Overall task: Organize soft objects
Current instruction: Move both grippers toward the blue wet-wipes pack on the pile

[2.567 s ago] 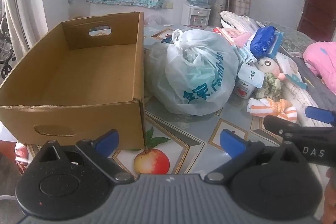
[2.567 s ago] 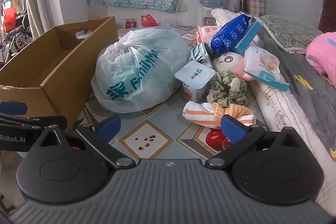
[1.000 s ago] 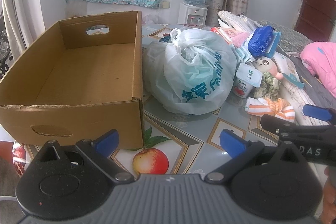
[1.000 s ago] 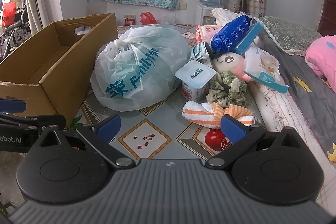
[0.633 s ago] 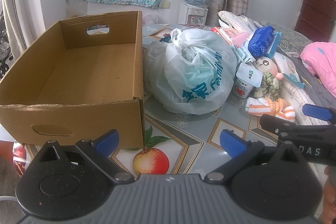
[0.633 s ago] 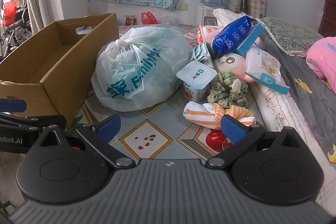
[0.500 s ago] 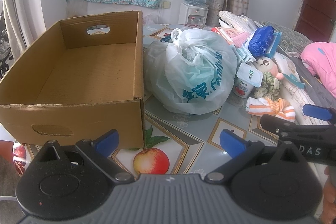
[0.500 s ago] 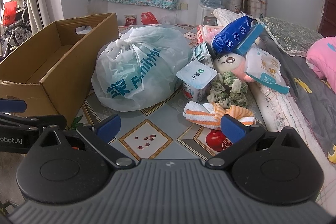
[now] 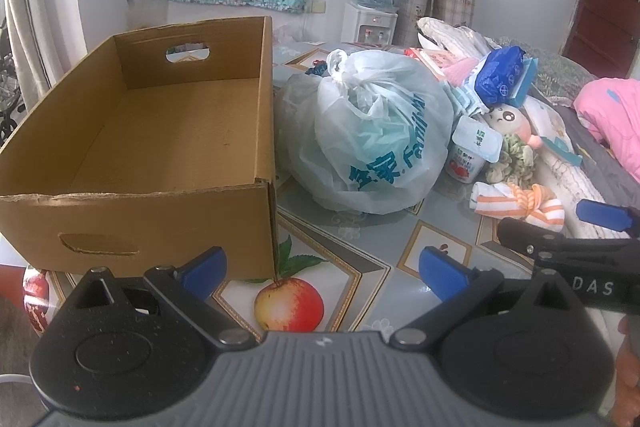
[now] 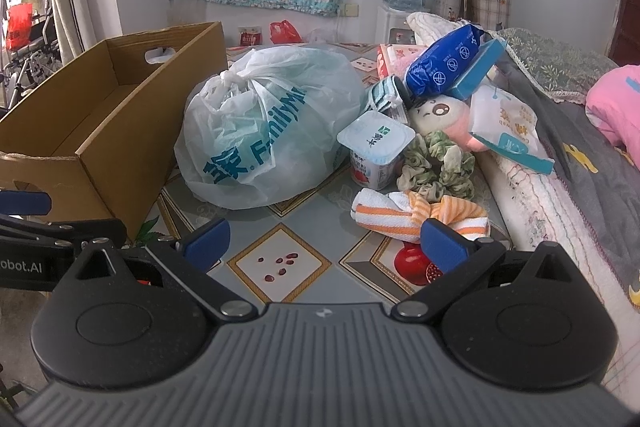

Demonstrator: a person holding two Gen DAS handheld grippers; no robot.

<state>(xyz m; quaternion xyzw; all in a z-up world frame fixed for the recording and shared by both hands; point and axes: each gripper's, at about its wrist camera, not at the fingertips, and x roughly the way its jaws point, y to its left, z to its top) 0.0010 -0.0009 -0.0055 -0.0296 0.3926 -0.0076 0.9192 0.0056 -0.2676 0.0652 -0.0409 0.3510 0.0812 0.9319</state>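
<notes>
An empty cardboard box (image 9: 160, 131) stands at the left of the table; it also shows in the right wrist view (image 10: 100, 123). Beside it lies a tied white plastic bag (image 9: 372, 139) (image 10: 268, 131). Right of the bag are an orange-striped towel (image 10: 420, 215) (image 9: 516, 205), a green scrunchie (image 10: 436, 167), a plush doll (image 10: 444, 121) and a blue tissue pack (image 10: 444, 65). My left gripper (image 9: 322, 269) is open and empty, low over the table in front of the box. My right gripper (image 10: 324, 241) is open and empty, just short of the towel.
A yogurt cup (image 10: 376, 147) stands between bag and scrunchie. A white snack pouch (image 10: 504, 131) leans on the bedding (image 10: 560, 195) at the right. A pink cloth (image 10: 616, 107) lies far right. A water dispenser (image 9: 374, 11) stands at the back wall.
Both grippers have barely shifted; the views moved only slightly. Nothing was taken hold of or let go.
</notes>
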